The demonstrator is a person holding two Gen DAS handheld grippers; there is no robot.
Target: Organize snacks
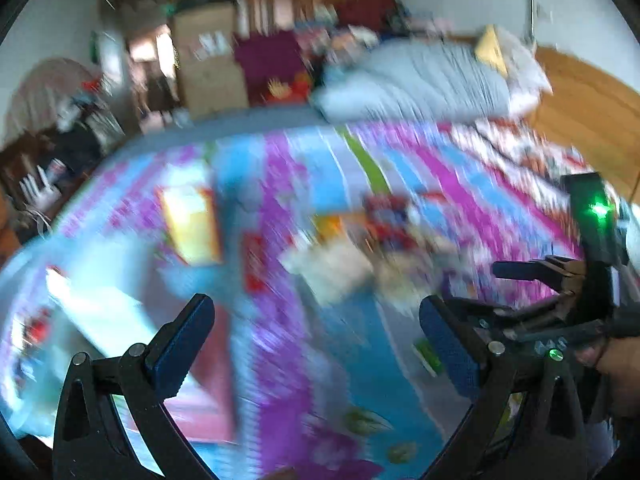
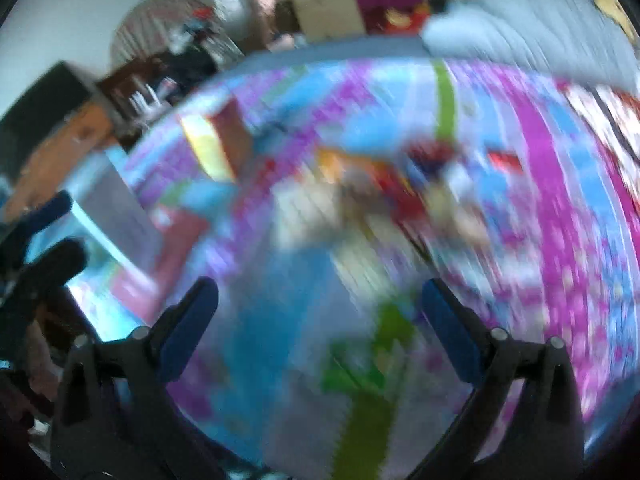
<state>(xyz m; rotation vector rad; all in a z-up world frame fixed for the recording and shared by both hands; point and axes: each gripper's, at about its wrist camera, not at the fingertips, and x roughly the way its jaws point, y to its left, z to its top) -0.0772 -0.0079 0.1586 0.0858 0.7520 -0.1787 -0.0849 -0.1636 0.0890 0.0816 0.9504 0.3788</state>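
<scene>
Both views are smeared by motion. A loose pile of snack packets (image 1: 360,248) (image 2: 380,192), white, red, blue and orange, lies mid-way across a colourful bedspread (image 1: 280,160). A yellow box (image 1: 192,224) (image 2: 208,148) sits to the pile's left. My left gripper (image 1: 316,320) is open above the cover, short of the pile, with nothing between its fingers. My right gripper (image 2: 320,312) is likewise open and empty. A green packet (image 2: 360,360) lies close under it. Each gripper shows in the other's view, the right gripper (image 1: 516,284) at the right and the left gripper (image 2: 56,232) at the left.
A pale bin or box with pink sides (image 1: 92,320) (image 2: 116,216) stands at the bed's left edge. A grey folded duvet (image 1: 420,80) lies at the far end. Cardboard boxes (image 1: 208,64) and cluttered furniture (image 1: 60,152) stand beyond. A hand (image 1: 616,360) holds the right gripper.
</scene>
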